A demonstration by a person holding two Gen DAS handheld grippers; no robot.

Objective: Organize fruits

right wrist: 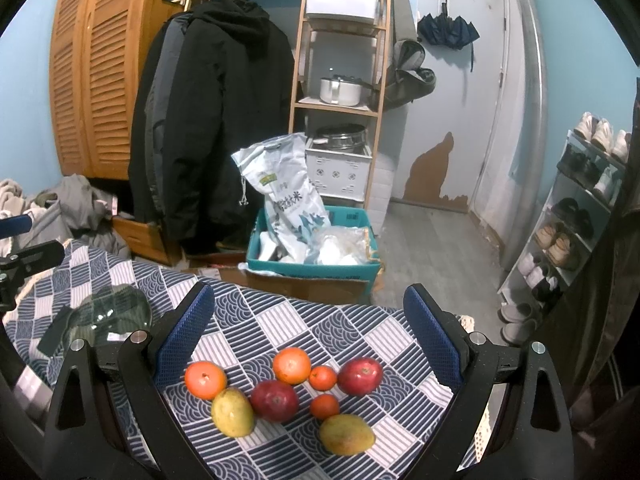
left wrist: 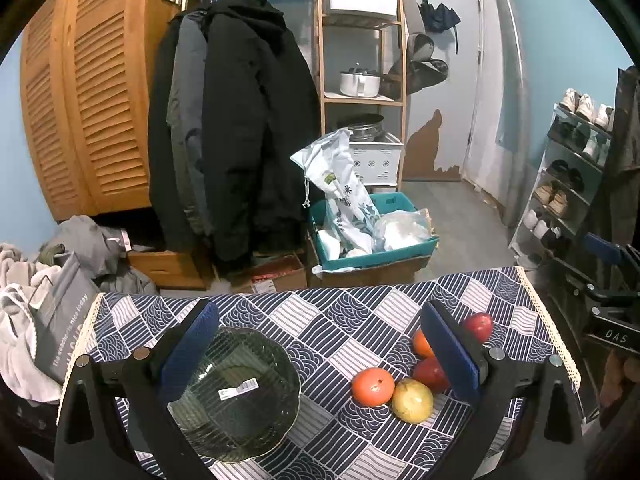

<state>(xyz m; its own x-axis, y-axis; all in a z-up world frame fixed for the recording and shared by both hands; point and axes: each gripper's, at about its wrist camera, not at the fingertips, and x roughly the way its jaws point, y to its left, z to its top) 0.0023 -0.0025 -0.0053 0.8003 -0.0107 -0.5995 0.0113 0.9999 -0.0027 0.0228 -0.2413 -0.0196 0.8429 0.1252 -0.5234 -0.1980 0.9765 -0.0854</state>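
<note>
A green glass bowl (left wrist: 236,392) with a barcode sticker sits empty on the patterned tablecloth (left wrist: 320,320); my left gripper (left wrist: 320,356) hangs open above the cloth, its left finger over the bowl's rim. To the right lie an orange (left wrist: 373,386), a yellow mango (left wrist: 413,400) and two red apples, one behind the right finger. In the right wrist view my right gripper (right wrist: 306,338) stands open over a cluster of fruit: oranges (right wrist: 205,380), red apples (right wrist: 274,401), mangoes (right wrist: 346,434) and small tangerines (right wrist: 322,378). The bowl (right wrist: 114,312) is at far left.
Beyond the table's far edge stand a teal crate (right wrist: 312,268) with a rice bag, a wooden shelf (left wrist: 360,60), hanging black coats (left wrist: 240,128) and a shoe rack (left wrist: 568,184). Clothes and a grey bag (left wrist: 60,332) are piled at the left. The table's right edge (left wrist: 548,320) is fringed.
</note>
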